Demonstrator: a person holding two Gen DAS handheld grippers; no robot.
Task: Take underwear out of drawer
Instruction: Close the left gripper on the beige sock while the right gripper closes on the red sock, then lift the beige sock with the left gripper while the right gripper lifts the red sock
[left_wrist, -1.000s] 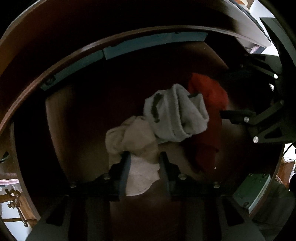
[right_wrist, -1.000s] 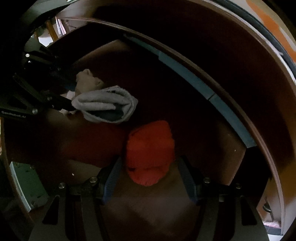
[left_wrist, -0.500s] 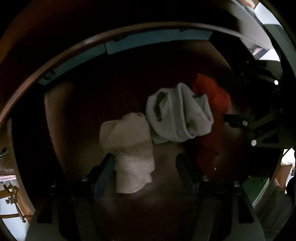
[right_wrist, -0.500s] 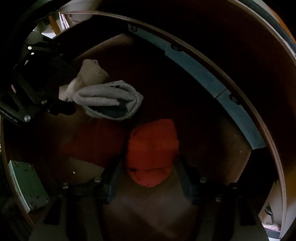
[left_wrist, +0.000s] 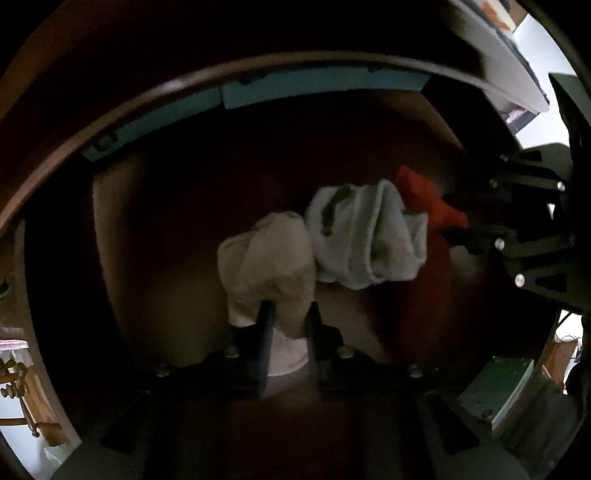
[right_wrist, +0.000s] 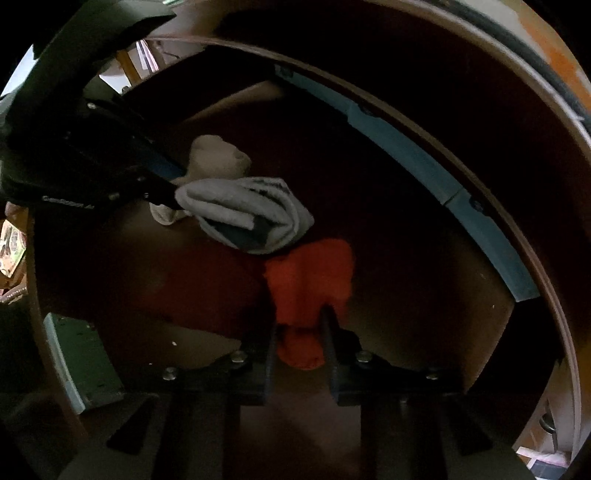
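Observation:
Three rolled pieces of underwear lie on the floor of a dark brown wooden drawer (left_wrist: 177, 229). My left gripper (left_wrist: 289, 312) is shut on the near end of the beige piece (left_wrist: 266, 258). The grey piece (left_wrist: 365, 236) rests against the beige one on its right. Beyond the grey piece is the red piece (left_wrist: 421, 199). In the right wrist view my right gripper (right_wrist: 299, 321) is closing, and its pads pinch the near end of the red piece (right_wrist: 310, 273). The grey piece (right_wrist: 240, 214) touches the red one, and the beige piece (right_wrist: 218, 155) lies behind it.
A blue-grey strip (left_wrist: 314, 88) runs along the drawer's far wall and shows again as a blue-grey strip (right_wrist: 406, 158). A pale green metal bracket (right_wrist: 81, 362) sits in the near corner. The drawer walls rise close on all sides. Bright room shows outside at the edges.
Both grippers were wide around their pieces half a second ago. Now the left has closed on the beige piece and the right has narrowed onto the red piece, bunching the cloth.

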